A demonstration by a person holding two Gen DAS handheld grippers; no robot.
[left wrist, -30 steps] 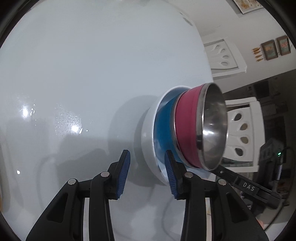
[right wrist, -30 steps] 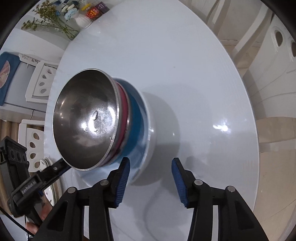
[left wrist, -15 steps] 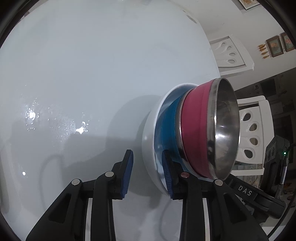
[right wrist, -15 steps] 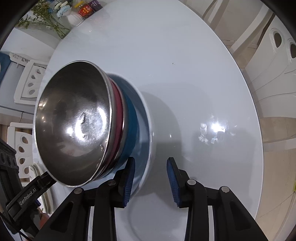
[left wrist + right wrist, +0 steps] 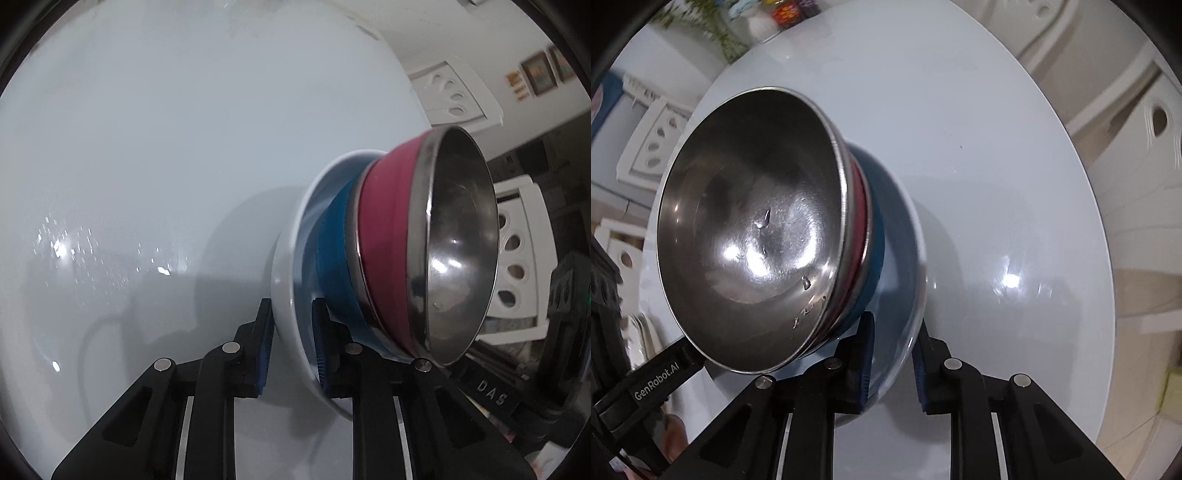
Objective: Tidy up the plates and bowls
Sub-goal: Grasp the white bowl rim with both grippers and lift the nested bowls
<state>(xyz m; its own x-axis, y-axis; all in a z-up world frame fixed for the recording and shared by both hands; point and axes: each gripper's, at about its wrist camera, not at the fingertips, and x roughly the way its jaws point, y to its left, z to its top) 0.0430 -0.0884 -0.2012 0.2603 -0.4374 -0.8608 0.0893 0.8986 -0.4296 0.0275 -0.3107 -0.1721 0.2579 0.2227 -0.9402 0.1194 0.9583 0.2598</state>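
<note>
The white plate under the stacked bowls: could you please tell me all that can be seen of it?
The white plate is round, glossy, ceramic-looking, with a raised rim. It sits at the bottom of the stack, carrying a blue bowl with a red bowl nested on top. The left gripper and the right gripper are each shut on its rim, at opposite sides. Whether it rests on the table cannot be told.
</note>
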